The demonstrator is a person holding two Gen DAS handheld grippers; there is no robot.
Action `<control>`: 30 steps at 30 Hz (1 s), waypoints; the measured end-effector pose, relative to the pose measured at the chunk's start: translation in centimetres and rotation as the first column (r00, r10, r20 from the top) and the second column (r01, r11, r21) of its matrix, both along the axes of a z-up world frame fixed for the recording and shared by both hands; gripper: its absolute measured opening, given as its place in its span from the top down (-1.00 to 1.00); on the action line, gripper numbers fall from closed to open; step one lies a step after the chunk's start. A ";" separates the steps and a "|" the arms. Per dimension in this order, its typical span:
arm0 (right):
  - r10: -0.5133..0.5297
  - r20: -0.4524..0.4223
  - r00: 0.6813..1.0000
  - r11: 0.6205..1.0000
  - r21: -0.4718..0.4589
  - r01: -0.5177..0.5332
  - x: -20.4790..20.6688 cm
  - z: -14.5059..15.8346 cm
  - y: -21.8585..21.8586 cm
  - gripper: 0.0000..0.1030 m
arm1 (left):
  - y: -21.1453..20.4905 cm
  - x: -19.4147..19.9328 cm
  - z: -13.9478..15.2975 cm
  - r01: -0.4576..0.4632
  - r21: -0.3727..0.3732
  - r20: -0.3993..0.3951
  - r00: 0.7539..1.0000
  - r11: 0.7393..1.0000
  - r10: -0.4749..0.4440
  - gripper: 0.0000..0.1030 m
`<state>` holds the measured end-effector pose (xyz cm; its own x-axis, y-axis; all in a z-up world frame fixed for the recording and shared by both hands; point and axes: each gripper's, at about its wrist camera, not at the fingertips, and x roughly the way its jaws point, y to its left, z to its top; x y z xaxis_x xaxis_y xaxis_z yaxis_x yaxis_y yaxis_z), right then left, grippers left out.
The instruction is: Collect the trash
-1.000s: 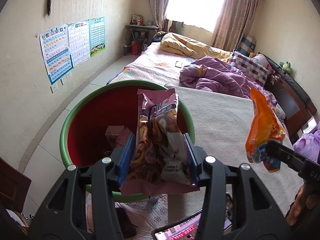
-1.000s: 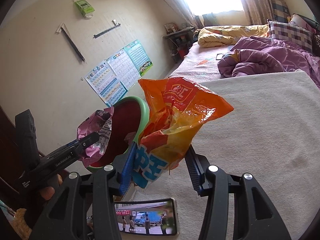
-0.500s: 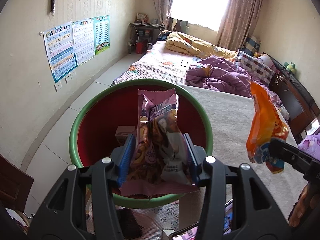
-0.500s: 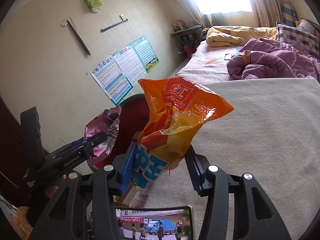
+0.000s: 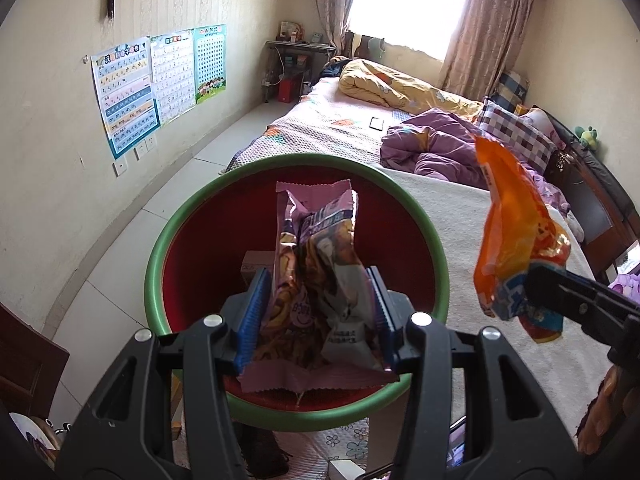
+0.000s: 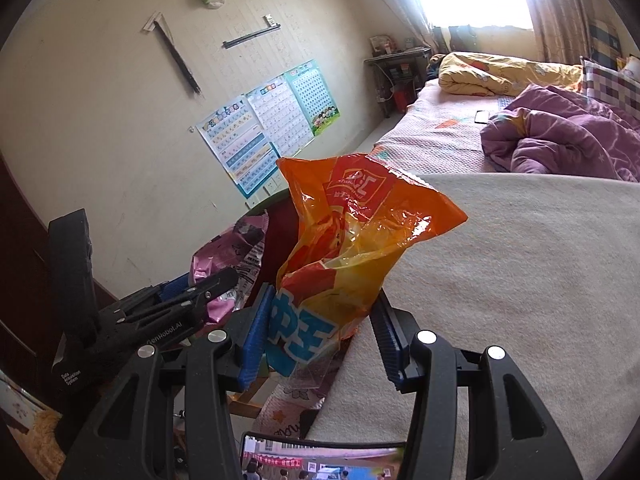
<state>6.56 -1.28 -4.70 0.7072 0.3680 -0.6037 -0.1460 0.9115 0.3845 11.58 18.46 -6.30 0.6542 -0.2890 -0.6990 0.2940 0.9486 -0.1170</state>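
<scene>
Holding 2 wrappers: the left gripper [image 5: 316, 312] clamps the purple snack bag [image 5: 316, 280] directly over the red bin [image 5: 200, 264]; the right gripper [image 6: 320, 332] pinches the orange bag [image 6: 352, 248], apparently short of the rim. Release purple first, then swing orange toward 10 o'clock.

"GenRobot.AI" in white on a finger of the left gripper [image 6: 224, 280], "Data Acquisition System" lower on its black body (small print), large white Chinese characters on the blue band of the orange snack bag [image 6: 360, 240], wall charts [image 6: 268, 128] too small to read
</scene>
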 end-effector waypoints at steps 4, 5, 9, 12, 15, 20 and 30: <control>0.038 0.007 0.999 0.999 -0.024 -0.038 1.2 0.4 1.3 0.08 | 0.1 0.4 -0.1 -0.007 0.001 -0.002 1.000 1.000 0.007 0.10; 0.047 0.011 0.999 0.999 -0.028 -0.046 1.5 0.5 1.6 0.08 | 0.2 0.4 -0.2 -0.012 0.003 -0.002 1.000 1.000 0.012 0.10; 0.098 0.020 0.995 0.993 -0.063 -0.096 2.9 1.2 3.0 -0.07 | 0.3 0.7 -0.2 -0.039 0.008 -0.002 0.999 0.999 0.039 -0.18; 0.082 0.040 0.996 0.996 -0.049 -0.080 3.0 1.6 2.7 -0.22 | 0.5 0.7 -0.1 -0.059 0.009 0.010 0.998 0.998 0.059 -0.32; 0.059 0.054 0.997 0.998 -0.038 -0.057 2.6 1.6 1.6 -0.32 | 0.9 0.6 -0.1 -0.087 0.027 0.028 0.996 0.996 0.086 -0.54; -0.001 0.092 0.996 0.999 -0.039 0.005 1.2 1.8 -0.4 -0.55 | 0.0 -0.6 1.2 -0.156 0.051 0.152 0.977 0.986 0.147 -0.89; -0.074 0.322 0.944 0.983 -0.137 0.124 -3.8 3.5 -2.4 -0.88 | -2.6 -1.4 4.3 -0.208 0.070 0.305 0.936 0.976 0.178 -0.89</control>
